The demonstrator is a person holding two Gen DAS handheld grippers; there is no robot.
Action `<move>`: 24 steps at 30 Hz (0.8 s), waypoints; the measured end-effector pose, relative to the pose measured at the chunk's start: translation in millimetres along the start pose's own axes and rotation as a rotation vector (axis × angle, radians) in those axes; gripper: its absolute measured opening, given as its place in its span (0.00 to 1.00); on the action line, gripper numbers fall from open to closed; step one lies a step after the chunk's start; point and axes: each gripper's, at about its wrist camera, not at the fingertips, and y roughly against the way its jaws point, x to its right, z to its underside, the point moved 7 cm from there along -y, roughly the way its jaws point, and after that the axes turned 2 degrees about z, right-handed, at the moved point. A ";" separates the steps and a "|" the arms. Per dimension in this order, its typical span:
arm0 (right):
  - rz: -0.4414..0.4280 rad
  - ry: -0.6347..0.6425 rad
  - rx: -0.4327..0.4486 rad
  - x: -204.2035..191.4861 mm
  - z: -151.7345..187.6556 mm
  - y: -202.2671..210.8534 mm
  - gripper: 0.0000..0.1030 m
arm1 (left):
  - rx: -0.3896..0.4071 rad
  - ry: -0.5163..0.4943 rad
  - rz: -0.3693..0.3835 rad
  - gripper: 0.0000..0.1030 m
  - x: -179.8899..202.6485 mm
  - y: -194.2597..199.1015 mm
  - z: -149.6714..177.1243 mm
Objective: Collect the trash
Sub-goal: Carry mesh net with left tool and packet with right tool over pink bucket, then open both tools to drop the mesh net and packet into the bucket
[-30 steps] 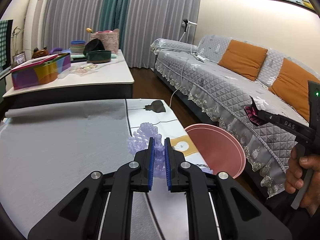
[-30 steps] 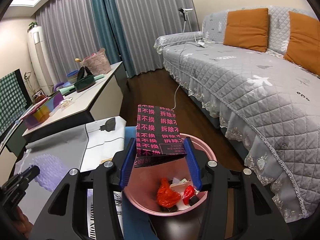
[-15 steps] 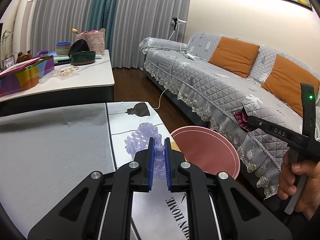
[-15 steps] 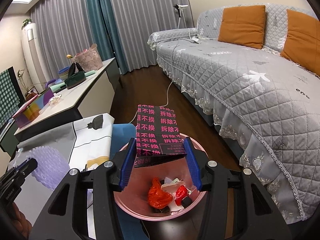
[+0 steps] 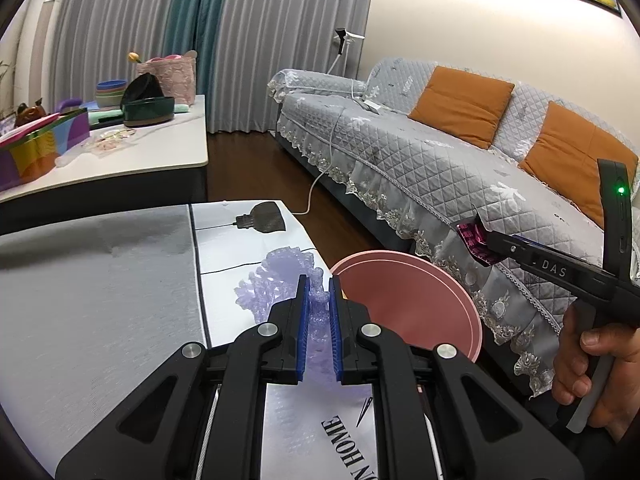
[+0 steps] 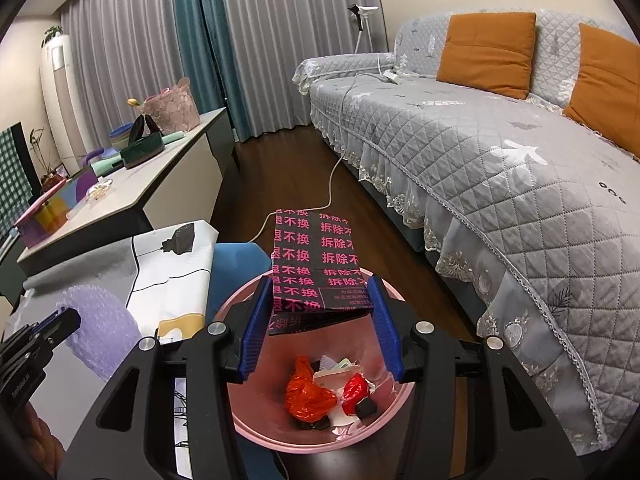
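Both hands have drifted lower toward the pink bin (image 6: 320, 432). Right tongs (image 6: 320, 320) clamp a black packet (image 6: 316, 264), light and stiff-edged, above the bin. Left tongs (image 5: 319, 312) pinch soft, crushable purple bubble wrap (image 5: 276, 280) over the surface (image 5: 100, 300).

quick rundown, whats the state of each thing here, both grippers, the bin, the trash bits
left gripper: shut on purple bubble wrap
right gripper: shut on black bag, held above the bin
pink bin: open, partly filled with red wrappers and paper
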 end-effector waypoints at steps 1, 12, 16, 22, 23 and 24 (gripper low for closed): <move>0.001 0.001 0.000 -0.3 0.0 -0.9 0.47 | -0.002 0.000 0.003 0.09 0.3 -2.7 -0.1; 0.004 -0.010 0.003 -3.0 -2.2 -14.5 0.47 | -0.016 -0.025 0.026 0.09 3.6 -24.8 -3.9; 0.001 -0.012 0.001 -4.6 -2.6 -20.5 0.47 | -0.013 -0.044 0.042 0.09 12.5 -32.4 -8.1; -0.001 -0.020 -0.005 -5.5 -2.4 -29.6 0.47 | -0.006 -0.068 0.076 0.09 24.7 -44.9 -13.1; 0.001 -0.020 -0.006 -5.3 -2.2 -31.0 0.47 | 0.002 -0.070 0.090 0.09 27.6 -45.1 -15.5; 0.003 -0.020 -0.006 -4.8 -2.1 -32.2 0.47 | 0.011 -0.072 0.106 0.09 31.7 -44.8 -19.5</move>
